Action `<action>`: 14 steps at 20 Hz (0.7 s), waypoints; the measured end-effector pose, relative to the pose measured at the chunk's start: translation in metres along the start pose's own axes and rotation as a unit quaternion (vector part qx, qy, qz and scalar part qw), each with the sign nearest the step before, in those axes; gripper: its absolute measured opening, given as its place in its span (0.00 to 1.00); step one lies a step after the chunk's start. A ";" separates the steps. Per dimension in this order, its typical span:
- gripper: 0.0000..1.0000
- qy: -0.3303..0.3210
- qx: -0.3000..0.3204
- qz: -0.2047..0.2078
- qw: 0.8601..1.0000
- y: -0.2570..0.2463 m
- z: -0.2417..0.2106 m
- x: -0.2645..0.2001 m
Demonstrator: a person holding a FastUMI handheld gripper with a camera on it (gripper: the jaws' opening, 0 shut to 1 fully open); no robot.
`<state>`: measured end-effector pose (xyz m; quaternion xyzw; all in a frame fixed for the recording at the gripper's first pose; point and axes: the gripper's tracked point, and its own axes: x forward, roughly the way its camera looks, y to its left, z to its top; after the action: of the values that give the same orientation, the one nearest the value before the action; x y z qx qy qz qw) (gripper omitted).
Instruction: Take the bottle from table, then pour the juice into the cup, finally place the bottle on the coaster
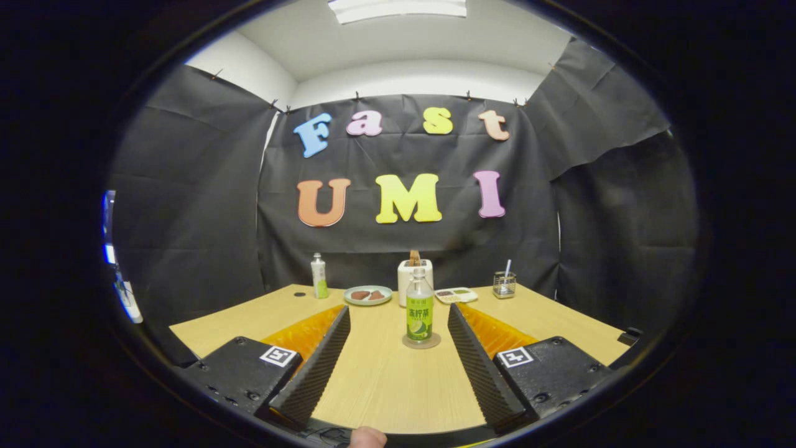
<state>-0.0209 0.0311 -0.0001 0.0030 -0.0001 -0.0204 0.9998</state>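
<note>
Light comes from a bright ceiling panel (398, 9) overhead, blown out to plain white. It falls evenly on the wooden worktop (385, 379), which looks well lit, with only soft, short shadows. The dark cloth walls soak up light and stay dim, their folds faintly visible. The bottle (420, 305) ahead of the gripper (398, 323), whose fingers stand wide apart, is sharp, with a slight sheen on its clear upper part. Small things at the far edge are less crisp. Fisheye distortion bends the worktop's edges and walls, and the rim darkens.
</note>
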 end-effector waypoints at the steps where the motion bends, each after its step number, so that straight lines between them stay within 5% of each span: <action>1: 1.00 0.001 -0.001 0.001 1.000 0.001 0.000 0.000; 14: 1.00 -0.012 -0.008 -0.004 1.000 -0.001 0.005 0.002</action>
<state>-0.0186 0.0298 0.0052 -0.0052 -0.0119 -0.0242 0.9996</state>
